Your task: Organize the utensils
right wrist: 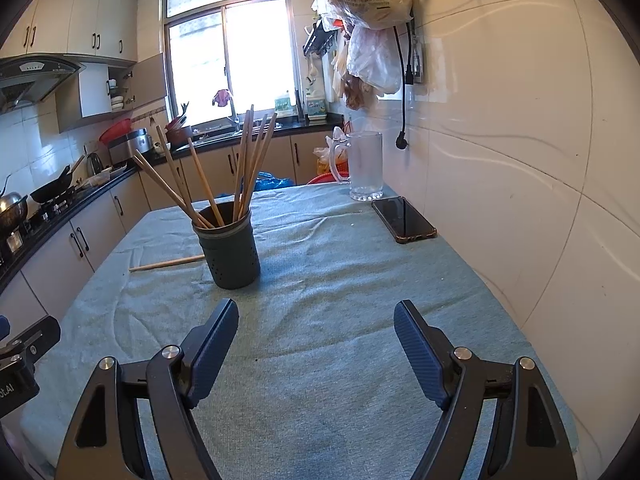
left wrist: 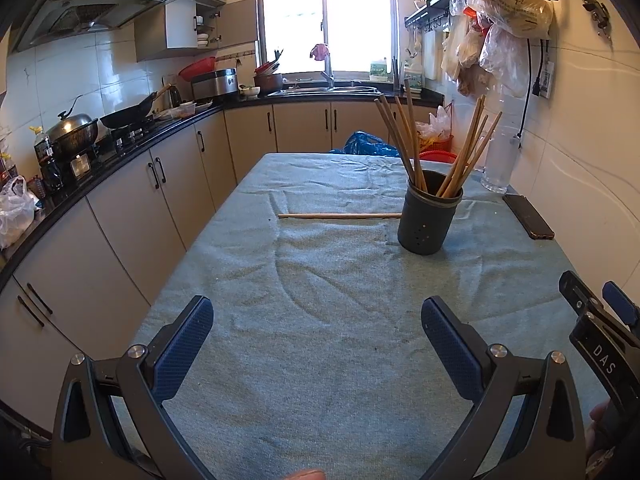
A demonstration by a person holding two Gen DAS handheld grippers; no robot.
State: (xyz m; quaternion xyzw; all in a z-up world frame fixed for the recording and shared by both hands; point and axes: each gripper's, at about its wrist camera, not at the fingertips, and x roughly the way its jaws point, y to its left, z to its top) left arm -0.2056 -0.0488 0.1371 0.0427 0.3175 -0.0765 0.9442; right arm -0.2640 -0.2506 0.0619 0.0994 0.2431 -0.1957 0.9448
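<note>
A: Kitchen table under a blue cloth (left wrist: 320,320); where are the chopsticks?

B: Most stand in the holder (right wrist: 230,248); one chopstick (left wrist: 340,216) lies flat beside it, left.

A: Jaws?

B: Left gripper (left wrist: 317,344) and right gripper (right wrist: 316,344) both gape wide, empty, above the cloth.

both grippers have black angular frames with silver round screws. their fingers (left wrist: 184,344) carry blue textured pads. the right gripper (left wrist: 600,320) shows white letters "das" beside its screws.
</note>
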